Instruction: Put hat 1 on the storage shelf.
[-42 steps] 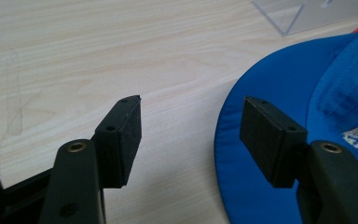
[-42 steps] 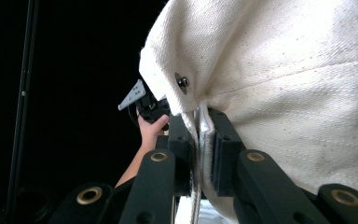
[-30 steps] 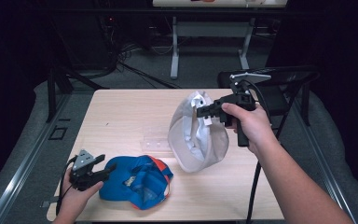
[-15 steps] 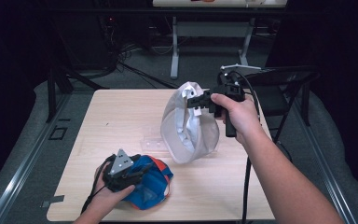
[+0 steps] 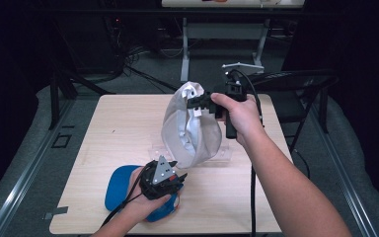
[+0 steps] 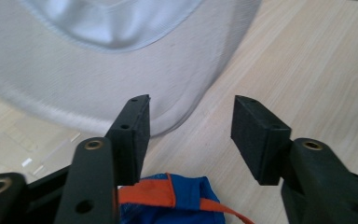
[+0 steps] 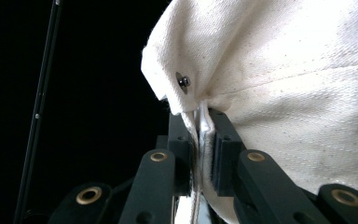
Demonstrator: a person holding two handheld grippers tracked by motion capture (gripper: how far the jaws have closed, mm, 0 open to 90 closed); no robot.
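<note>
The right gripper (image 5: 200,102) has its fingers (image 7: 181,144) clamped on the edge of the white cap (image 5: 190,131), lifted above the surface (image 5: 118,123). The left gripper (image 6: 191,128), fingers spread wide and empty, sits over the blue cap (image 5: 116,185); the white cap probably hangs at its 11 o'clock.

No words, numbers, brand marks or signs can be read anywhere. The white cap (image 5: 190,129) and the blue cap (image 5: 121,185) carry no lettering that can be made out, and neither does the wooden table (image 5: 123,123).
</note>
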